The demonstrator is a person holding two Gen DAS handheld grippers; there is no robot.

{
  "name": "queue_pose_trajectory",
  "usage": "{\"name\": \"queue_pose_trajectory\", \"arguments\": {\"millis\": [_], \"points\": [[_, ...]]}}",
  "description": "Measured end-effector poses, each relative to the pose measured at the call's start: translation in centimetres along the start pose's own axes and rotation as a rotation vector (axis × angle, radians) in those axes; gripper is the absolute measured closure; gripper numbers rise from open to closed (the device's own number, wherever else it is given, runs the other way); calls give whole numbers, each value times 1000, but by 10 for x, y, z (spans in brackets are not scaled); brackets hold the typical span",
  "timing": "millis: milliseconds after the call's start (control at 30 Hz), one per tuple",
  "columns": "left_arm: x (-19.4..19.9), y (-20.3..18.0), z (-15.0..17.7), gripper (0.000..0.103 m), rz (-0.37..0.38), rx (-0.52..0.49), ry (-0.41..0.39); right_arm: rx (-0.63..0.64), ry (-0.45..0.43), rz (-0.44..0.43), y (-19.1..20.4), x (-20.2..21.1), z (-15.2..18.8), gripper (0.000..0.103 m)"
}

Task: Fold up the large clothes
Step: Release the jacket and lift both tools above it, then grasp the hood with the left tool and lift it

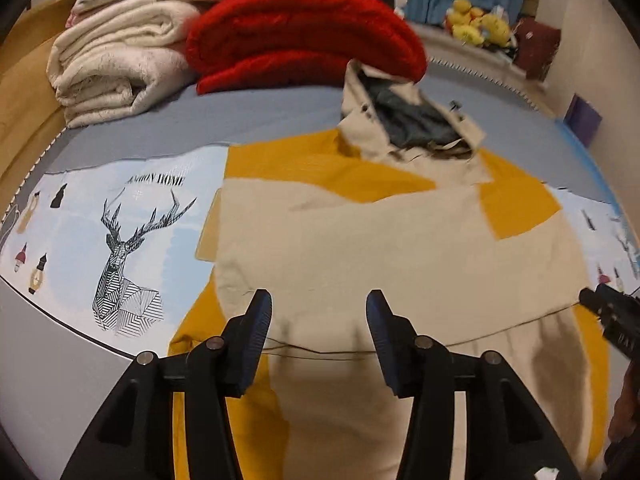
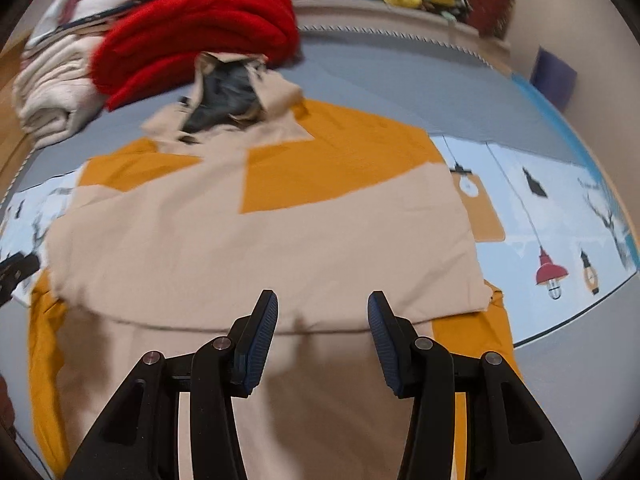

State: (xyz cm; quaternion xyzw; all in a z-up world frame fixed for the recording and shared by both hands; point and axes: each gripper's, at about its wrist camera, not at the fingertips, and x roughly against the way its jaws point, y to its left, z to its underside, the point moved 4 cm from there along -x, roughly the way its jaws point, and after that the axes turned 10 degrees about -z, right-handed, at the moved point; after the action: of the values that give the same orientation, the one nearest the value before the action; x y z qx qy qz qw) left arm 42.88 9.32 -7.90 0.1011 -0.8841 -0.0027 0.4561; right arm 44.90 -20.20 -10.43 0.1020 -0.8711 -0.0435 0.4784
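A large beige and mustard-yellow hooded jacket [image 1: 380, 240] lies spread on the bed, its sleeves folded inward, hood [image 1: 404, 124] with dark grey lining pointing away. It also shows in the right wrist view [image 2: 256, 248]. My left gripper [image 1: 319, 308] is open and empty, just above the jacket's lower part. My right gripper [image 2: 323, 308] is open and empty over the same lower part; its tip shows at the right edge of the left wrist view [image 1: 608, 308]. The left gripper's tip shows at the left edge of the right wrist view [image 2: 16, 268].
The bed sheet [image 1: 120, 216] has a deer print and grey bands. A folded red blanket [image 1: 304, 36] and a cream blanket [image 1: 116, 68] lie beyond the hood. Yellow plush toys [image 1: 480, 24] sit on the far ledge. A wooden bed frame [image 1: 24, 92] runs along the left.
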Motion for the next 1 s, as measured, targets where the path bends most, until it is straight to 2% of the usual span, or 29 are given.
{"name": "queue_pose_trajectory", "arguments": {"millis": [133, 300, 500, 633, 733, 800, 867, 1000], "points": [[15, -10, 2, 57, -39, -20, -53, 19, -24, 0, 7, 26, 10, 55], [30, -11, 2, 57, -43, 7, -98, -2, -27, 9, -2, 42, 19, 55], [49, -22, -5, 57, -53, -61, -169, 1, -49, 9, -13, 55, 12, 55], [56, -28, -18, 57, -32, -45, -172, 1, -57, 18, -21, 61, 6, 55], [43, -34, -48, 66, 25, 3, -133, -37, -69, 1, -27, 66, 1, 55], [26, -40, -75, 80, 42, 17, -118, -41, -72, -5, -30, 68, -2, 55], [4, -44, -98, 89, 28, 23, -97, -38, -73, -2, -32, 69, -3, 55], [-45, -55, -143, 89, -1, 11, -70, -13, -69, 17, -35, 66, -6, 55]]}}
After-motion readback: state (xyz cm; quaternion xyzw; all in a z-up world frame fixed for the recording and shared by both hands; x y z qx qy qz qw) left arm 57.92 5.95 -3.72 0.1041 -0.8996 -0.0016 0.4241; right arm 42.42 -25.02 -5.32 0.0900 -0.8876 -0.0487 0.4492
